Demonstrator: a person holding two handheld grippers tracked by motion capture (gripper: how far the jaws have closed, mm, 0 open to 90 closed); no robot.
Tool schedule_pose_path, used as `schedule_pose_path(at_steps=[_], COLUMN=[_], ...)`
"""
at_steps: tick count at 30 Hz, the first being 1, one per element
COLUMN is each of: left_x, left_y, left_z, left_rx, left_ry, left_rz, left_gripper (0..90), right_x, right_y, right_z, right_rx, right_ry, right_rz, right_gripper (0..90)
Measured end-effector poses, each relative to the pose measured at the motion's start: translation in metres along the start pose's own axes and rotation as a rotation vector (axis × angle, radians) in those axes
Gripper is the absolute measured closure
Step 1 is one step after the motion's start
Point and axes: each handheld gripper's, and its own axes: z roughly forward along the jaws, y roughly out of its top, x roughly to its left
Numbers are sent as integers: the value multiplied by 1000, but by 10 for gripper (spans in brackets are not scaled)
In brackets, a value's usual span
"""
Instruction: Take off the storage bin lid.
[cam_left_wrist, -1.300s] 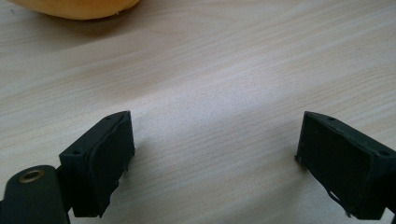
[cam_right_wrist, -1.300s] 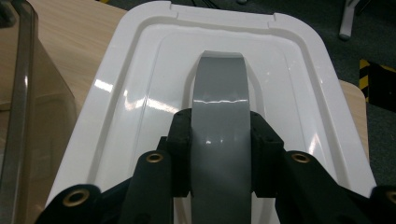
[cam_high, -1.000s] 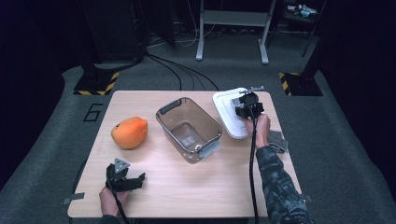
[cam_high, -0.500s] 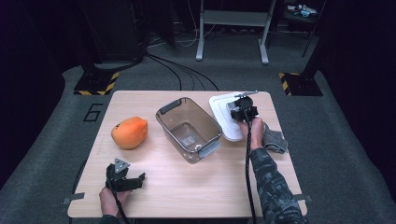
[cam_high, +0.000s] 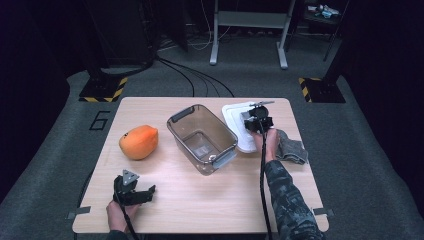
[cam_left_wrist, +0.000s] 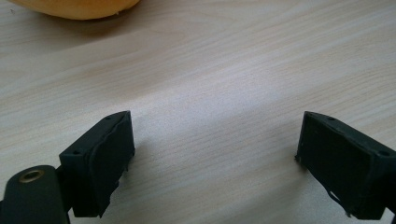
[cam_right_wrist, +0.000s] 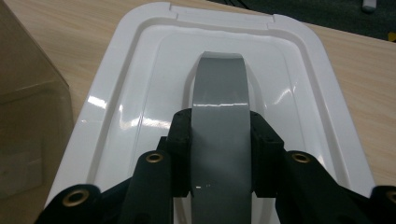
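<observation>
Your right gripper (cam_right_wrist: 219, 154) clamped on lid (cam_right_wrist: 116, 116) grey handle (cam_right_wrist: 218, 93), sunk lower than a second ago; lid looks ready to carry to container (cam_high: 202, 137). Left gripper (cam_left_wrist: 219, 163) jaws apart, idle on bench (cam_left_wrist: 233, 70).

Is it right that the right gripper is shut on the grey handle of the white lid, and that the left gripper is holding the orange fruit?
Not entirely. The right gripper is shut on the grey handle of the white lid, as you say. But the left gripper holds nothing: the left gripper view shows its jaws wide open over bare table, with the orange fruit lying apart from it.
</observation>
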Motion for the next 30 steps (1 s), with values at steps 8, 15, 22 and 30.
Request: schedule_pose_path(at_steps=[8,15,22,30], left_x=[0,0,0,0], left_y=[0,0,0,0], left_z=[0,0,0,0], left_rx=[0,0,0,0], left_ry=[1,0,1,0], left_rz=[0,0,0,-1], left_gripper=[109,109,109,109], right_x=[0,0,-2,1], right_y=[-7,-13,-21,-26], right_z=[11,20,27,34], right_rx=[14,18,27,46], right_ry=[13,19,26,25], right_rz=[29,42,69,89], right_gripper=[662,661,661,660])
